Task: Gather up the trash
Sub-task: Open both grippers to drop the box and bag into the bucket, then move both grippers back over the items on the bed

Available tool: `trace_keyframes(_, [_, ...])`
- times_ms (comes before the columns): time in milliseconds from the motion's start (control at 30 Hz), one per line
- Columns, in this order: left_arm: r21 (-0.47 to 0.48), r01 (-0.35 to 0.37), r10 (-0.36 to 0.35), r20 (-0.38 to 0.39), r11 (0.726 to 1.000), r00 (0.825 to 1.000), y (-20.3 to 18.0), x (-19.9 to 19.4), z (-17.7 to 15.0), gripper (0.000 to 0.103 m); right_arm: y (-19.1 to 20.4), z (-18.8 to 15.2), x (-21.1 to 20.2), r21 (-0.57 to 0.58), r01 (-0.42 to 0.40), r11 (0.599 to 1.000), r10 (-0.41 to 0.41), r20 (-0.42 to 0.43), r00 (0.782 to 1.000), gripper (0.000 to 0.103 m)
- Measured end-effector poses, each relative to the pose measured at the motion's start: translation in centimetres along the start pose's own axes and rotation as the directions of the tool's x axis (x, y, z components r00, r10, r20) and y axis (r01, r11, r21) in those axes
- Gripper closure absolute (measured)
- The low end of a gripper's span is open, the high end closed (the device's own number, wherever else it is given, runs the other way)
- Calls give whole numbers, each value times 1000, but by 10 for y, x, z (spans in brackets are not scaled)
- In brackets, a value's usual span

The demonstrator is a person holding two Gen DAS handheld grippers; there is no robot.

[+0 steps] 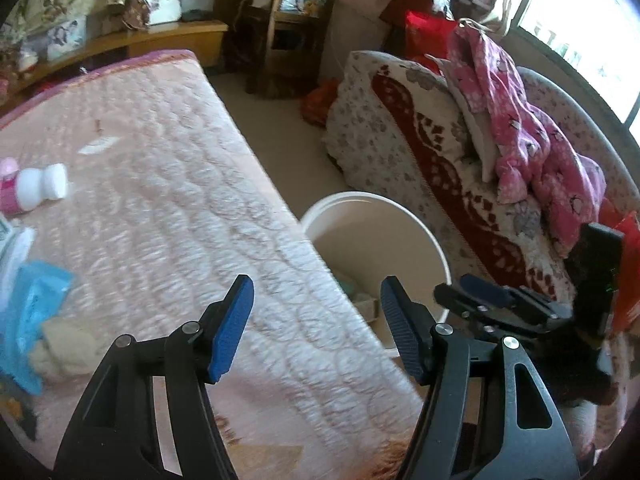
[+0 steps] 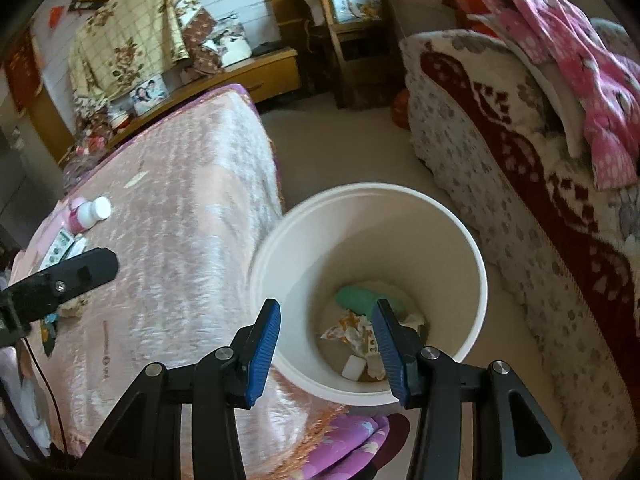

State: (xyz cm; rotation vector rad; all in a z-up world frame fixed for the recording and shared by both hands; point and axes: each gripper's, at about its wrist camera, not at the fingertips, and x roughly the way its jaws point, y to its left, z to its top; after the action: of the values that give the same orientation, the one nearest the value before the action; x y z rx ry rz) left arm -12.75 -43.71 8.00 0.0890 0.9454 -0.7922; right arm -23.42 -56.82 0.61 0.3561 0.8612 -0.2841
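Observation:
A white bucket (image 1: 400, 216) (image 2: 360, 190) stands on the floor between the bed and a sofa. At its bottom lie a green item (image 2: 360, 298), crumpled wrappers (image 2: 352, 332) and a small white piece (image 2: 354, 366). My right gripper (image 2: 326, 304) hangs open above the bucket's near side with nothing between its blue pads (image 2: 262, 348). My left gripper (image 1: 316, 280) is open and holds nothing over the edge of the pink bedspread (image 1: 180, 200). On the bed's left lie a blue packet (image 1: 36, 308), a cream crumpled wad (image 1: 68, 344) and a white bottle (image 1: 36, 188) (image 2: 90, 212).
A sofa under a floral and red blanket (image 1: 420, 140) with pink clothing (image 1: 520, 120) runs along the right. A wooden chair (image 1: 288, 20) and a low wooden cabinet (image 2: 240, 76) stand at the back. Bare floor (image 1: 280, 140) separates bed and sofa.

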Motion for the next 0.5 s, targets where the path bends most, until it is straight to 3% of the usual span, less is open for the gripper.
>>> trace_keyframes(400, [-48, -99, 101, 54, 994, 993, 47, -59, -22, 38, 81, 13, -28, -126, -83, 989, 89, 40, 995, 56])
trace_keyframes(500, [-75, -116, 120, 54, 990, 991, 65, -76, -32, 38, 104, 11, -29, -144, -123, 982, 130, 37, 991, 44])
